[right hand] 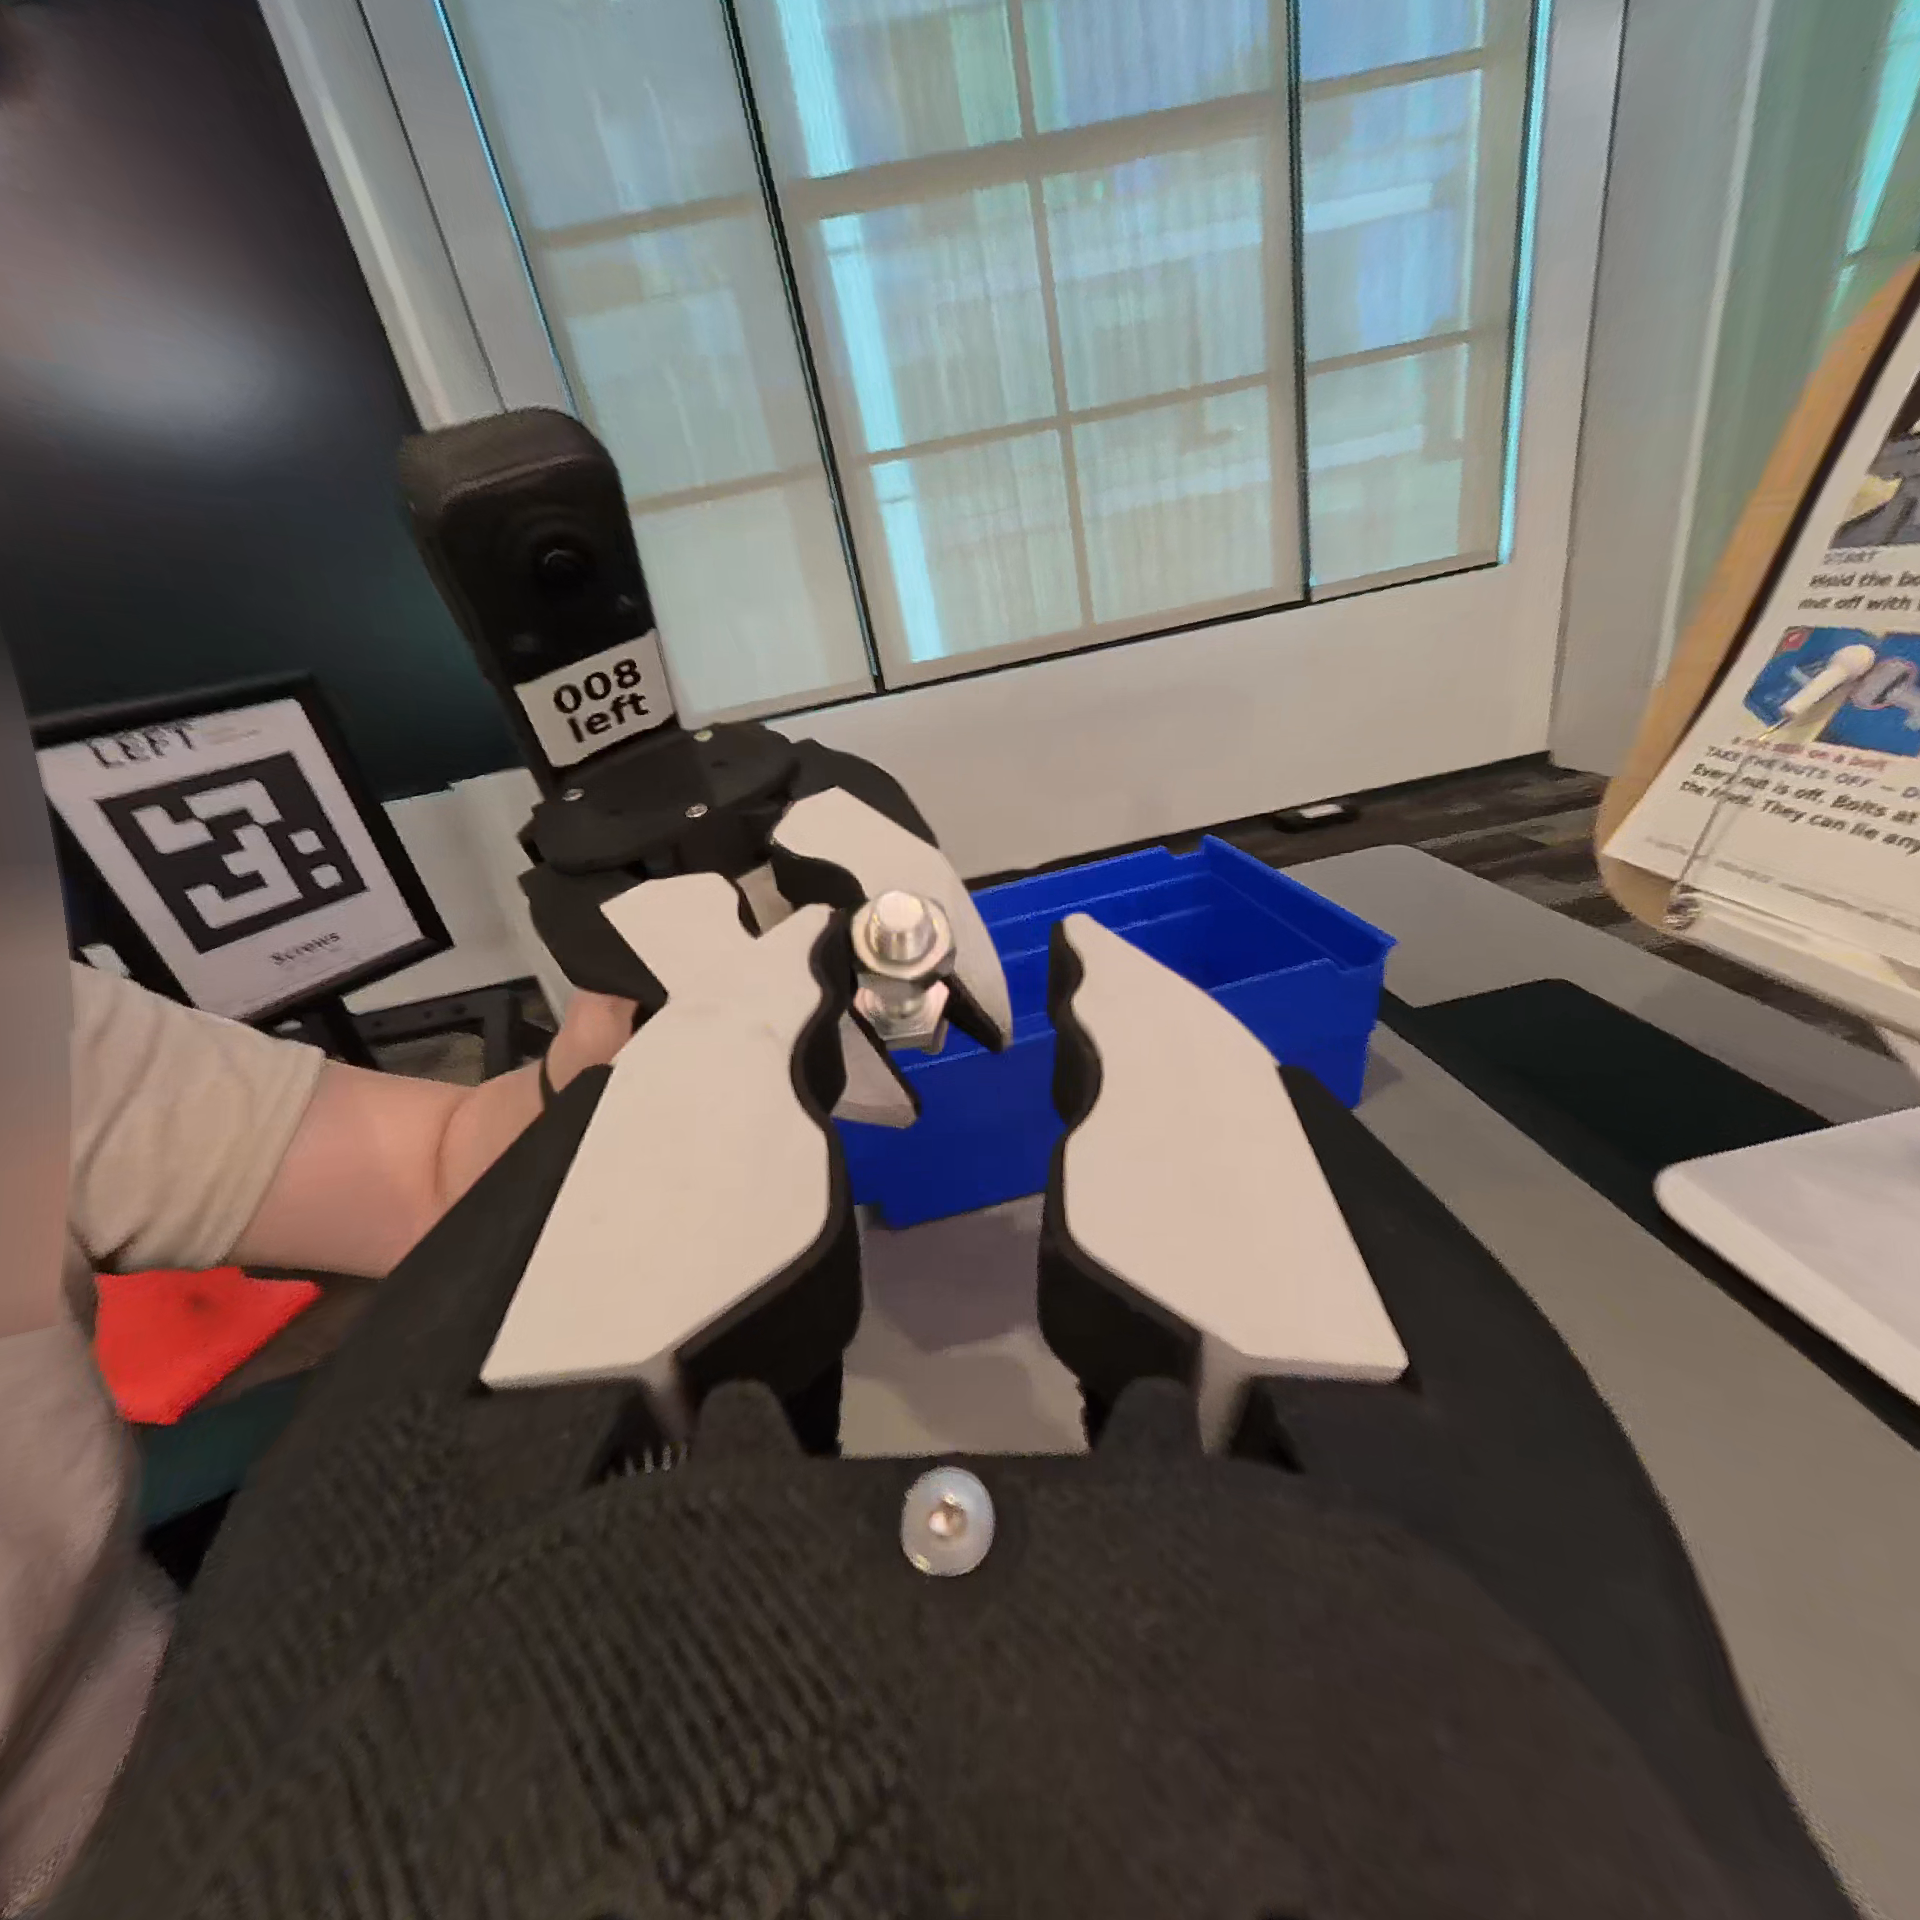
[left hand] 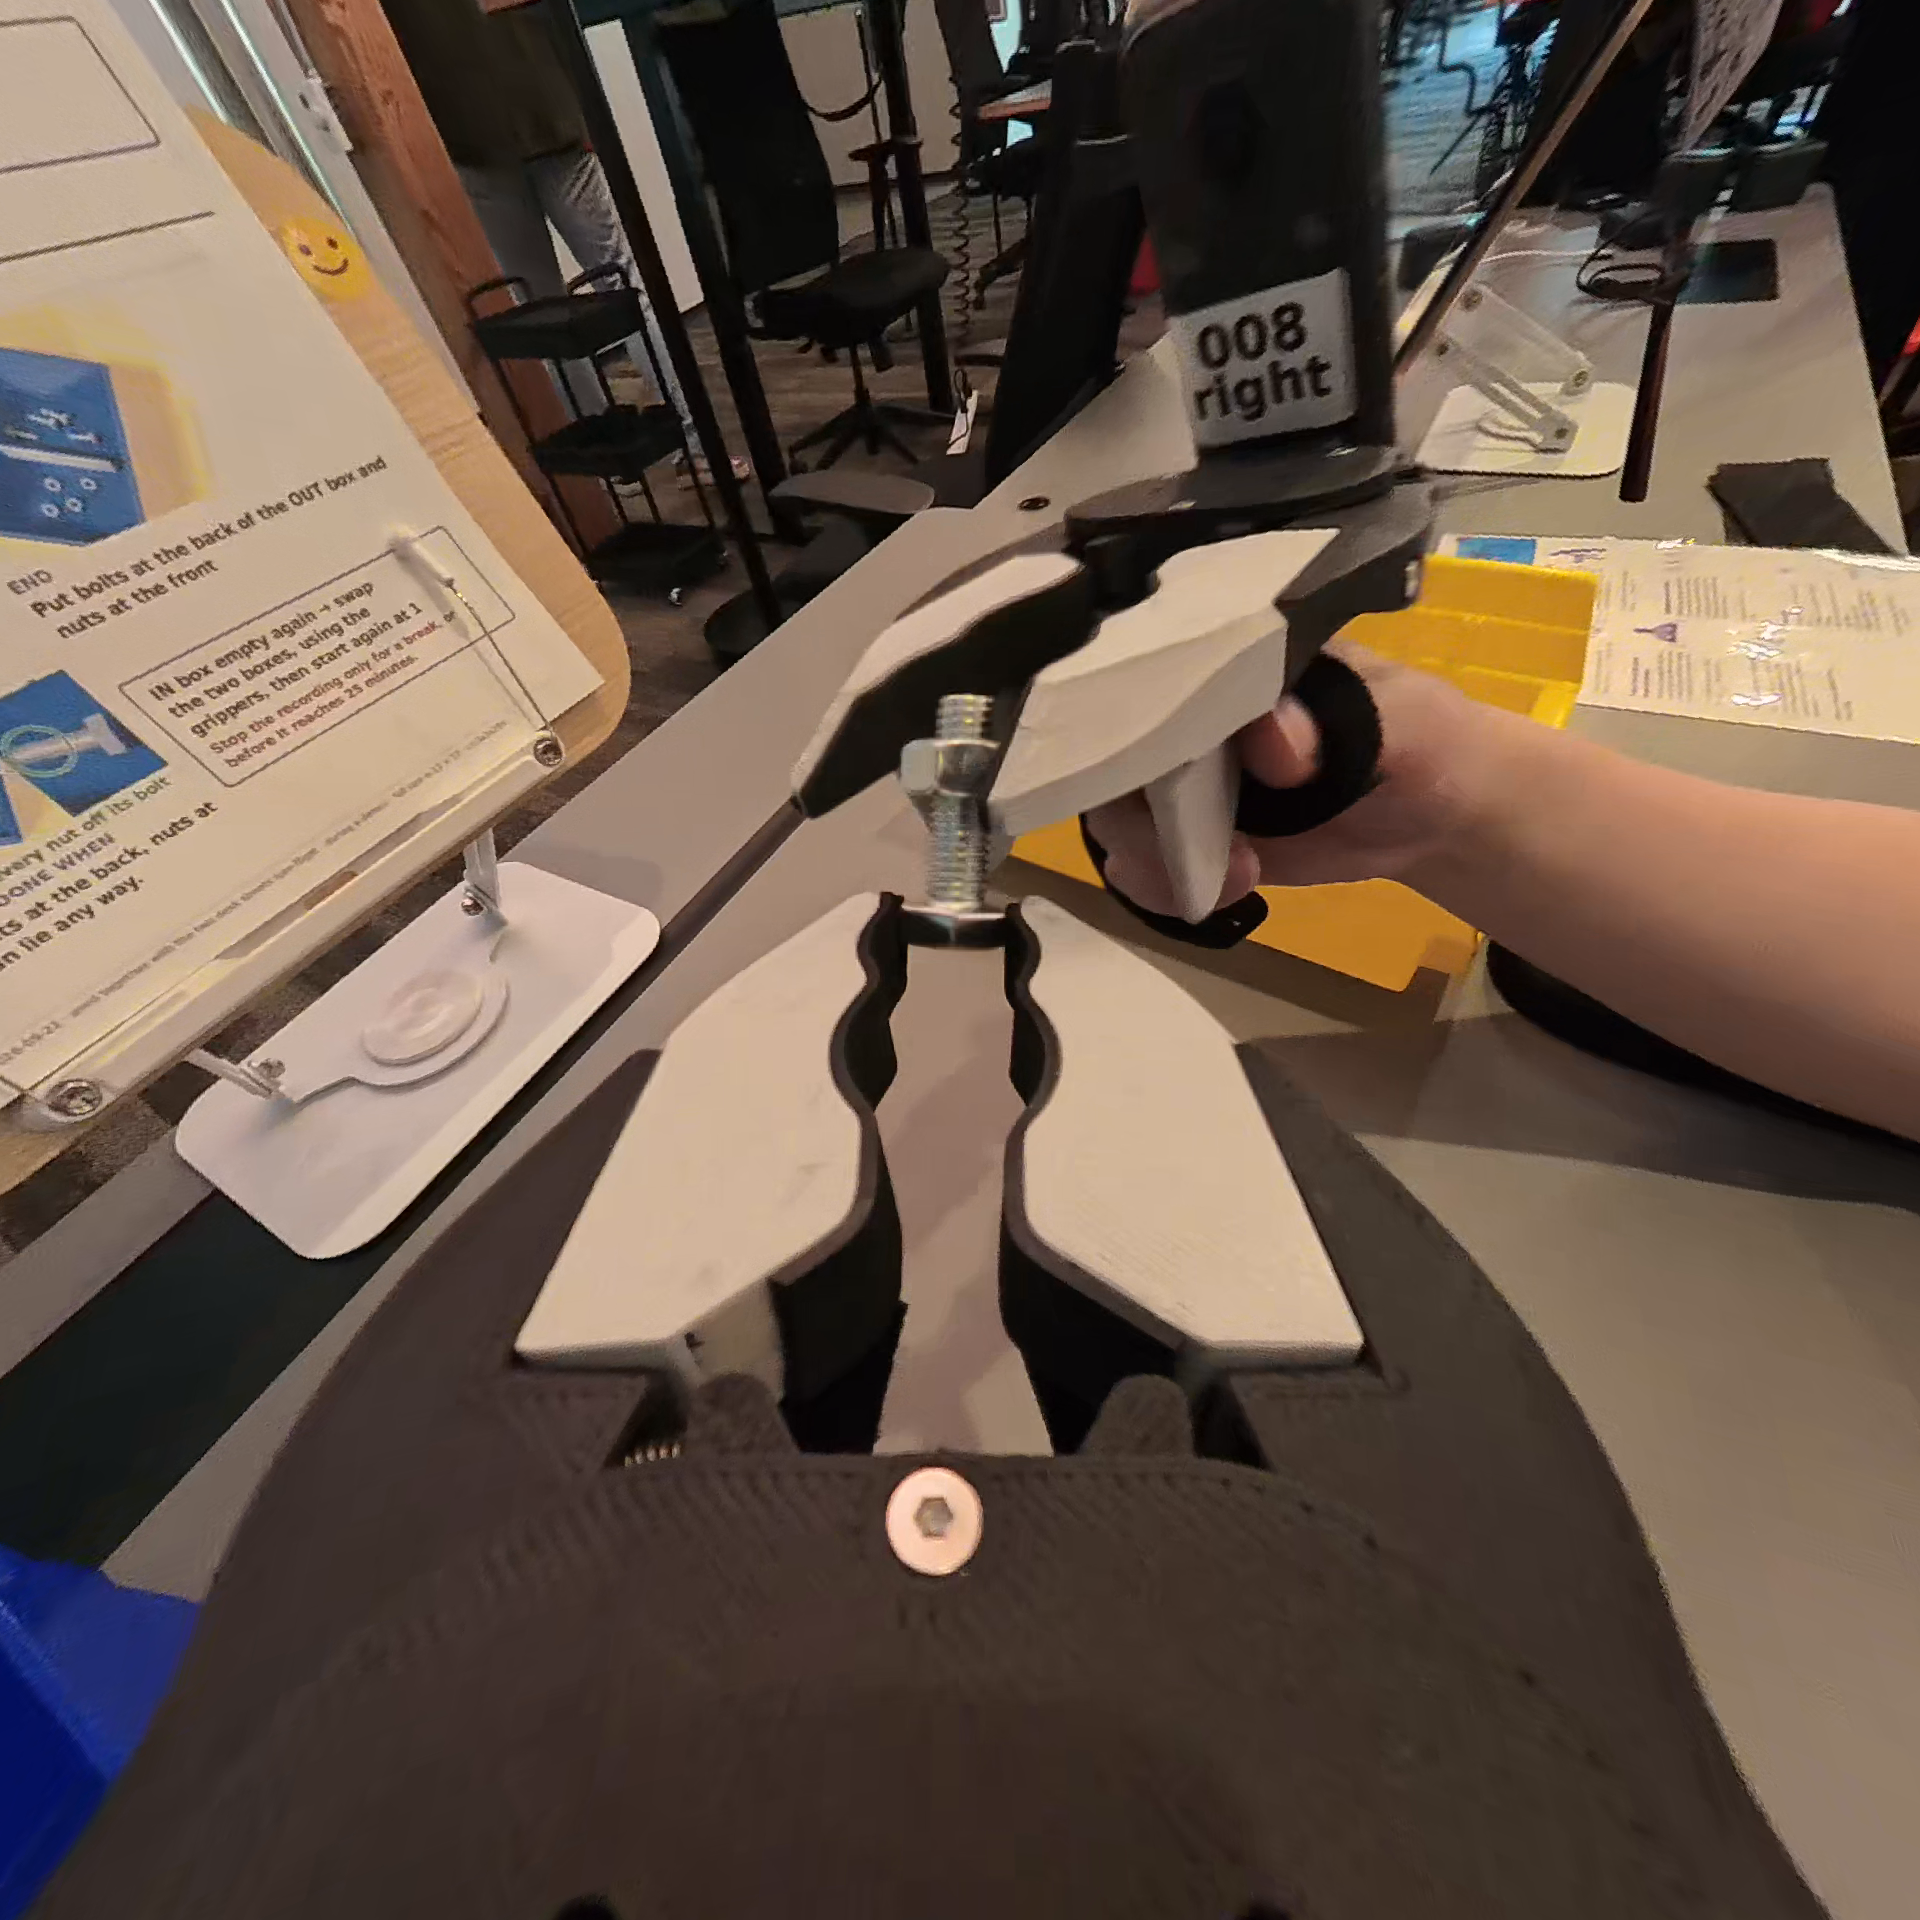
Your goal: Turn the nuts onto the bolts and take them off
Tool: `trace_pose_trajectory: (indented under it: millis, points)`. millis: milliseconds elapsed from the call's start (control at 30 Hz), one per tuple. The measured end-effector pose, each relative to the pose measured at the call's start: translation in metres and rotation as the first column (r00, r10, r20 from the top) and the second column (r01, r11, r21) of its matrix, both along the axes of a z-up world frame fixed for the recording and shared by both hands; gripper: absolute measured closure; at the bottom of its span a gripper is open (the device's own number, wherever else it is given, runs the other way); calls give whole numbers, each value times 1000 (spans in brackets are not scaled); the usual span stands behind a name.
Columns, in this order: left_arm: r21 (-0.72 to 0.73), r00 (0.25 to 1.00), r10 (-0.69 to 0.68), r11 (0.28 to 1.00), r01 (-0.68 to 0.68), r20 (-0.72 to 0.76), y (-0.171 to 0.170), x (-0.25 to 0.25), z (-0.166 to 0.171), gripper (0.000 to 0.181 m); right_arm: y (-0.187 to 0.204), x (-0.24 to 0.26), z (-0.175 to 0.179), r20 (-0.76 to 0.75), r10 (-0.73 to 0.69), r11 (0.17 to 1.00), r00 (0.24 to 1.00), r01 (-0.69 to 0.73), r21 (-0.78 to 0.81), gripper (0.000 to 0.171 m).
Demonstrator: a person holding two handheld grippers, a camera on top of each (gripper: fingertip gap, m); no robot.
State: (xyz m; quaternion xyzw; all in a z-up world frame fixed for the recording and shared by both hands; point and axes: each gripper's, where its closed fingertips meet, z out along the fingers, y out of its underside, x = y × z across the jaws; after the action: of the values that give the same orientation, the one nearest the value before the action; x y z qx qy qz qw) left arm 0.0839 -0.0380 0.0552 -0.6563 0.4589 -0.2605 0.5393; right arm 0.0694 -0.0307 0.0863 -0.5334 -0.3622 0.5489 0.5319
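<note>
A silver bolt (left hand: 954, 862) stands upright, its head clamped between my left gripper's (left hand: 953, 920) fingertips. A hex nut (left hand: 943, 774) sits partway down its thread. My right gripper (left hand: 909, 810) comes in from the upper right and straddles the nut. Its jaws stand apart: one finger touches the nut, the other is clear of it. In the right wrist view, I look at the bolt (right hand: 897, 925) end-on. The nut (right hand: 900, 958) lies between my right gripper's (right hand: 951, 940) spread fingers. My left gripper (right hand: 920, 1039) holds the head below.
A blue bin (right hand: 1195, 997) sits on the grey table behind the grippers. A yellow bin (left hand: 1496, 644) and papers (left hand: 1745, 644) lie at the right. An instruction board (left hand: 260, 623) on a stand is at the left. A person's hand (left hand: 1403, 769) holds the right gripper.
</note>
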Motion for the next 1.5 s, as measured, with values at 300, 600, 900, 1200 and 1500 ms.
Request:
trace_pose_trajectory:
  millis: [300, 600, 900, 1200, 1500]
  points:
    - [-58, 993, -62, 996, 67, 96, -6, -1, 9, 164, -12, -1, 9, -41, 58, 998, 997, -58, -5, 135]
    - [-142, 955, -156, 970, 195, 253, -17, 1, 22, 164, -9, 14, 13, -34, 51, 999, 998, -52, -16, 134]
    - [-156, 905, -229, 941, 300, 357, -28, 1, 36, 164, -9, 14, 20, -69, 45, 998, 997, -47, -30, 135]
    - [-157, 861, -248, 925, 347, 445, -32, -2, 46, 164, -29, -3, 42, -135, 34, 999, 990, -32, 17, 130]
    - [-143, 804, -295, 896, 420, 517, -40, -5, 56, 164, -29, 5, 49, -263, 93, 994, 960, -105, -33, 128]
